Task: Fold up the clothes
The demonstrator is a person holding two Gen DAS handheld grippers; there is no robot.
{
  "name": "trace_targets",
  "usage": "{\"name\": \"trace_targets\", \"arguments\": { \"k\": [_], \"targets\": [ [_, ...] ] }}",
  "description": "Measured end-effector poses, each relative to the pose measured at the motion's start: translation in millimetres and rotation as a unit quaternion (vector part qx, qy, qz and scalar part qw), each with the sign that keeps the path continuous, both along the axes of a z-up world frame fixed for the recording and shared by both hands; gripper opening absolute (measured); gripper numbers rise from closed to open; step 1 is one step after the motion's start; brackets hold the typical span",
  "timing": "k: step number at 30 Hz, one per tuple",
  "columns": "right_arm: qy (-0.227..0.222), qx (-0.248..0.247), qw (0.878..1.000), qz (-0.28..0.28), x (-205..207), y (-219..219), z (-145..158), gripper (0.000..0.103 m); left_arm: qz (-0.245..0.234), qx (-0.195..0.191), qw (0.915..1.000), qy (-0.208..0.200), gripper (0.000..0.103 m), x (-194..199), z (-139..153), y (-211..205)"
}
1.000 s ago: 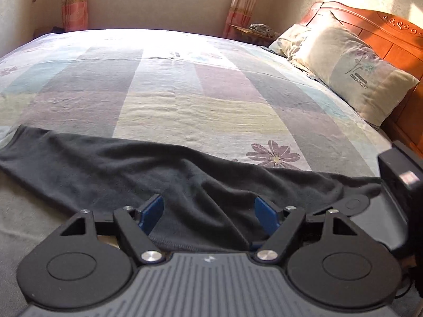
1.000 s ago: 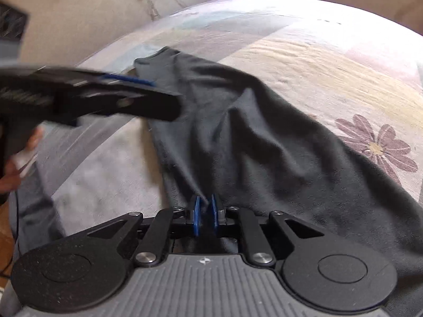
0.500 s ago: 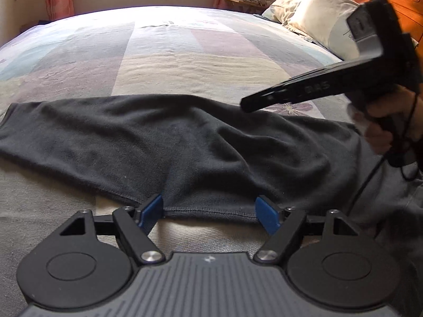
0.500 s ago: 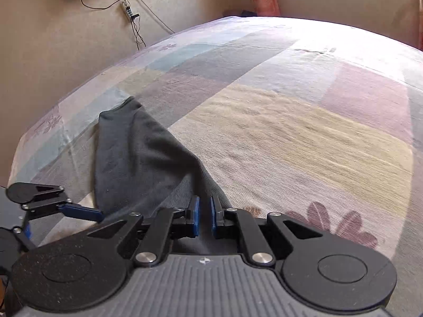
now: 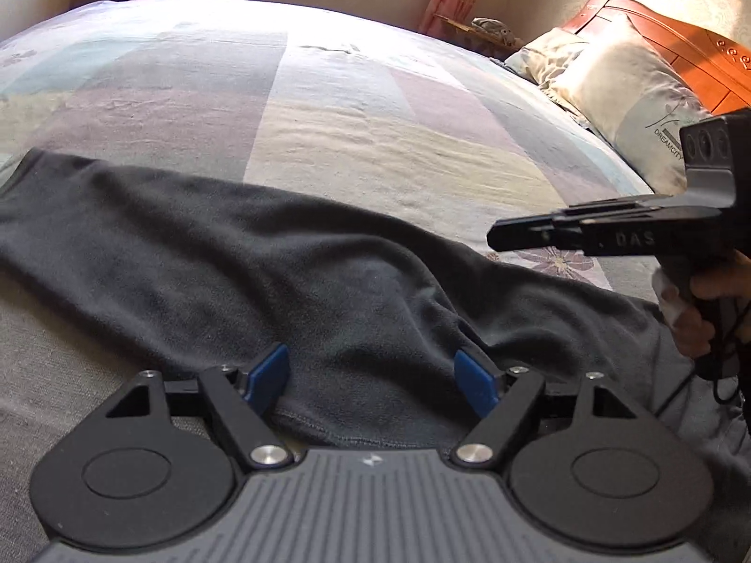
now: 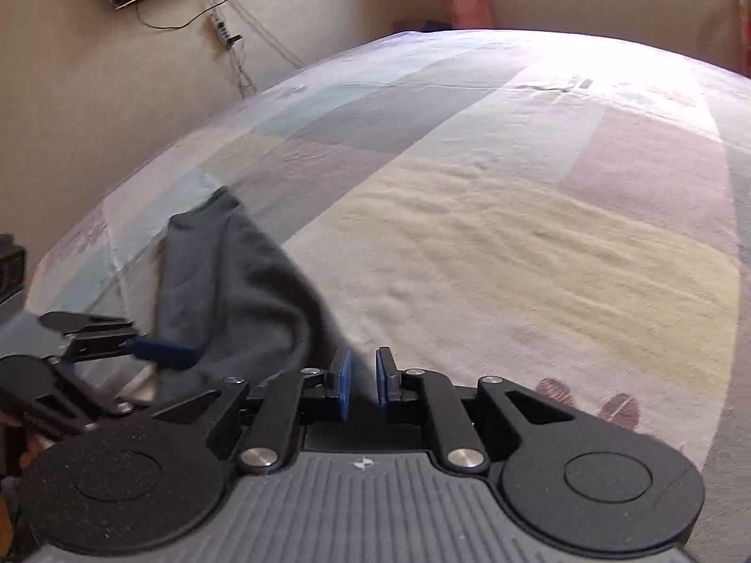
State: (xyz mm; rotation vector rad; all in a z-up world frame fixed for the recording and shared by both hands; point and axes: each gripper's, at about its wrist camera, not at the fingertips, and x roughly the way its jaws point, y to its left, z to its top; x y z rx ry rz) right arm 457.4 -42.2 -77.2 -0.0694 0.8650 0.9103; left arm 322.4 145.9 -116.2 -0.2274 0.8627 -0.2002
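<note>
— While the left gripper (image 5: 371,380) sits low at the near edge, which way does the dark garment (image 5: 281,272) run from it?
— Crosswise. It lies on the bed (image 5: 375,117) as a long band, its length going left to right ahead of the fingers. Its stitched hem passes right between them.
— And the jaws?
— Spread wide, one blue pad on each side of that hem, gripping nothing.
— The right gripper (image 6: 364,382)?
— Held by a hand (image 5: 704,323) above the band's right end, farther from the hem. Its pads are drawn close with a slim gap. I can't tell whether any cloth sits in it.
— So which is nearer?
— The left, I'd judge. It need only close on the hem to carry it across the short width
</note>
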Motion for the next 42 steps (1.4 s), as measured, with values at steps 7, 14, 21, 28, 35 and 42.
{"name": "trace_targets", "arguments": {
  "k": [7,14,21,28,35,42],
  "targets": [
    [-0.058,-0.061,0.996,0.032,-24.4,10.3,-21.5,0.019,0.006,0.0,1.0,0.002,0.078,-5.1,4.8,1.3],
    [-0.076,-0.09,0.992,0.046,-24.4,20.9,-20.8,0.018,0.023,-0.007,0.9997,-0.01,0.078,-12.3,17.8,17.3],
    [-0.018,-0.047,0.999,-0.001,5.1,8.9,-6.8,0.005,0.025,-0.005,0.9992,-0.03,0.079,-12.8,31.5,48.6],
    [-0.022,-0.026,0.997,0.073,17.0,61.4,26.9,0.009,-0.006,0.011,0.9984,-0.054,0.08,-0.8,28.4,87.1],
    [0.031,0.006,0.99,0.139,51.9,141.3,22.9,0.018,-0.024,-0.061,0.9946,-0.081,0.082,18.3,4.7,134.4],
    [0.111,0.013,0.978,0.179,98.5,204.0,-13.6,0.028,-0.014,-0.057,0.9952,-0.078,0.083,13.4,-5.5,145.6]
  ]
}}
